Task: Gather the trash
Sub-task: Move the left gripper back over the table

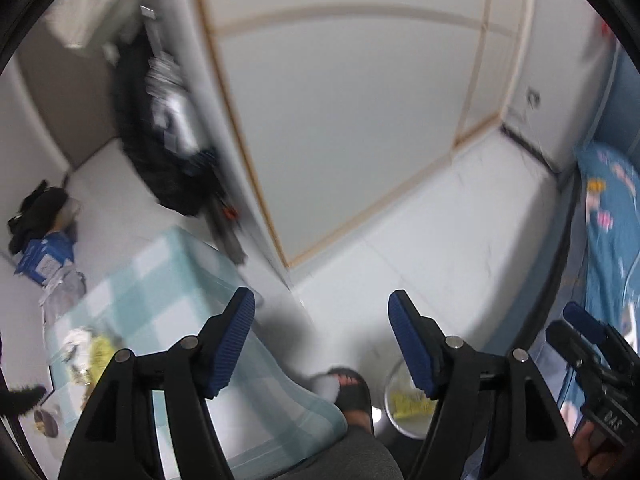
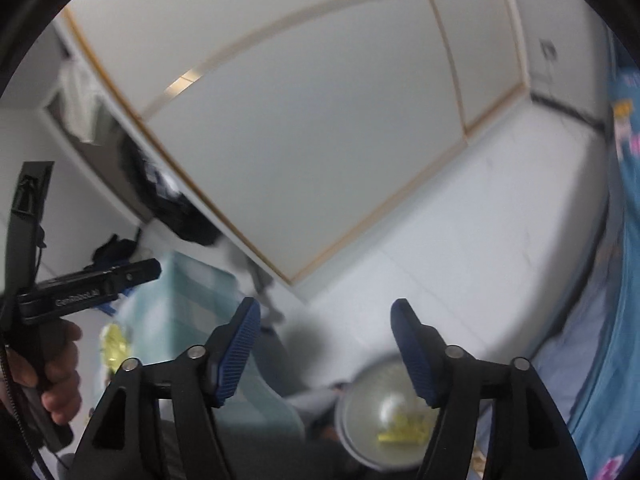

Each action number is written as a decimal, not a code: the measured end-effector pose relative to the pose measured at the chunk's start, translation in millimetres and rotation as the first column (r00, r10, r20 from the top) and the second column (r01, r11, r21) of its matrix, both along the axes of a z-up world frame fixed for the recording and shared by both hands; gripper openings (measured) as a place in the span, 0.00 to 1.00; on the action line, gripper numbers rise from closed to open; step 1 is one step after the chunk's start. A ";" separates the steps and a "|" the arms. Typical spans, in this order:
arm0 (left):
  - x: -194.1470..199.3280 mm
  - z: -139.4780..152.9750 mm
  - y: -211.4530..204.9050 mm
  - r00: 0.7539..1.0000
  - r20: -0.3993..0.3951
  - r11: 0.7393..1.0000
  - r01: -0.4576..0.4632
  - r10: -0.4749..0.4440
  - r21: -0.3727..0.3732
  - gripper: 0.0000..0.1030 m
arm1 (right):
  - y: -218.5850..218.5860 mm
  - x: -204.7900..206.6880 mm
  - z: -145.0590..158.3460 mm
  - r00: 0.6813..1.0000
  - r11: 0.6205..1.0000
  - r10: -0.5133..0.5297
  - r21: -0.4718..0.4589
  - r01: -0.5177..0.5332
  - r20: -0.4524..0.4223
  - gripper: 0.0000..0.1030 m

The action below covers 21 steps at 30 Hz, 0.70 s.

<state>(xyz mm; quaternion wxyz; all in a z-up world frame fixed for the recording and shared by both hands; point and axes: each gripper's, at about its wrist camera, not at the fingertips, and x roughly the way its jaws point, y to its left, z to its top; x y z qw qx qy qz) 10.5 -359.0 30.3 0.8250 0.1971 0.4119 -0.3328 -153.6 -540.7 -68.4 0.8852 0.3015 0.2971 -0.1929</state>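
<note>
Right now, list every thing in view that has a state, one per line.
left gripper: open, nothing between its pads.
right gripper: open, nothing between its pads.
trash bin: upright on the floor, uncovered, yellow wrapper inside.
checkered table: yellow trash lying on it.

The left gripper (image 1: 322, 340) hangs with jaws apart and nothing between them. Below its right finger sits a round bin (image 1: 404, 404) holding a yellow wrapper (image 1: 410, 402) (blurred); left of it a checked tablecloth (image 1: 168, 292).
</note>
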 end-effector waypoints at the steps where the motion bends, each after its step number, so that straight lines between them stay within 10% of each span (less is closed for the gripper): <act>1: 1.8 7.7 6.9 1.000 0.015 1.000 -0.022 0.022 -0.019 0.64 | 10.4 4.4 16.2 0.999 0.999 0.030 -0.031 -0.029 0.029 0.68; 9: 11.2 53.3 94.4 0.968 0.074 0.951 -0.217 0.238 -0.219 0.75 | 75.4 28.5 80.0 0.974 0.976 0.179 -0.151 -0.158 0.136 0.76; 21: 30.7 59.5 217.9 0.854 0.176 0.845 -0.415 0.490 -0.337 0.93 | 181.9 80.9 130.0 0.886 0.878 0.423 -0.326 -0.349 0.192 0.83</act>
